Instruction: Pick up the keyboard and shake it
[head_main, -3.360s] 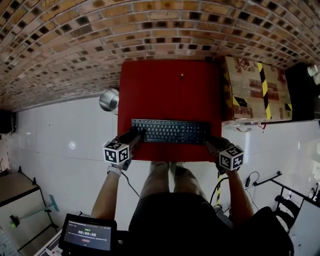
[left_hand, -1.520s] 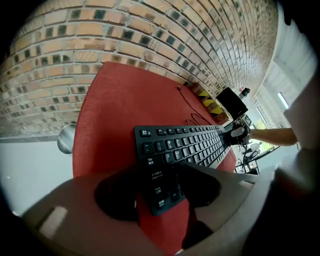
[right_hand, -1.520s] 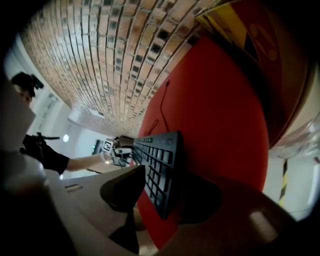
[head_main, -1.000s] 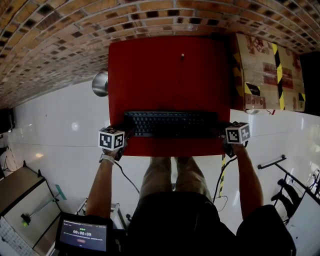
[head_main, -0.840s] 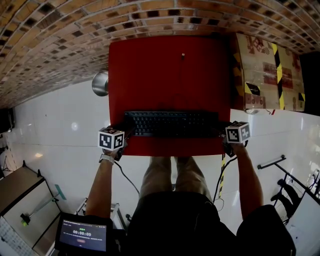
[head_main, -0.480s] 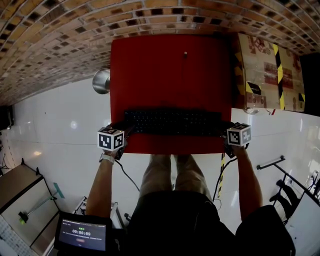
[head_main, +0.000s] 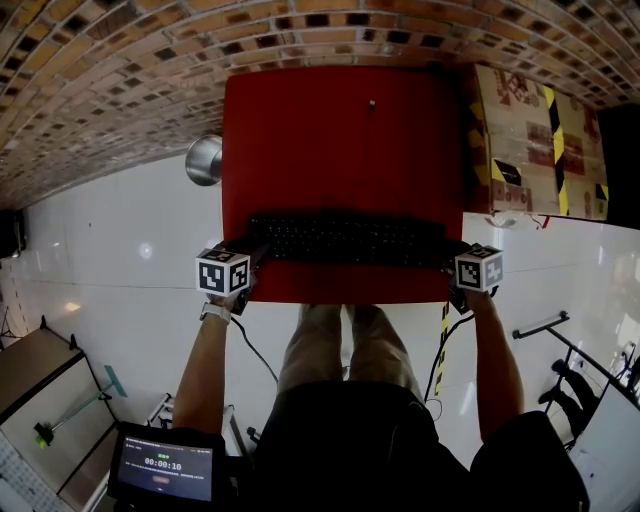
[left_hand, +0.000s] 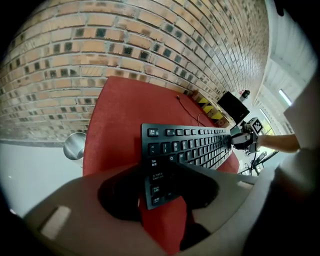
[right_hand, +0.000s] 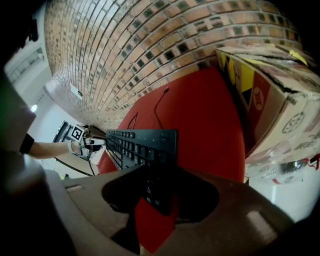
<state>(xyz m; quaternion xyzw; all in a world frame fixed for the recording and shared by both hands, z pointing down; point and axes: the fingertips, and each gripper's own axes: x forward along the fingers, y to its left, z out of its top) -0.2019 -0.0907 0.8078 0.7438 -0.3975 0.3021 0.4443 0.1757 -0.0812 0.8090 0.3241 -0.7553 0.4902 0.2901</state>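
A black keyboard (head_main: 345, 240) stretches across the near part of the red table (head_main: 340, 140), slightly blurred in the head view. My left gripper (head_main: 255, 256) has the keyboard's left end (left_hand: 160, 170) between its jaws, which are closing on it. My right gripper (head_main: 450, 262) is shut on the right end (right_hand: 155, 190). In both gripper views the keyboard (left_hand: 195, 145) runs from one gripper's jaws across to the other gripper, and its held end (right_hand: 142, 142) stands a little off the red top. Its thin cable (right_hand: 157, 107) trails over the table towards the wall.
A cardboard box (head_main: 530, 140) with yellow-black tape stands against the table's right side. A metal pot (head_main: 204, 160) sits on the white floor left of the table. A brick wall (head_main: 150, 60) runs behind. The person's legs are under the near edge, a tablet screen (head_main: 165, 470) at lower left.
Both grippers have come in from the near corners to the keyboard's two ends. Over the last second the keyboard has shifted slightly away and turned blurry, the grippers moving with it.
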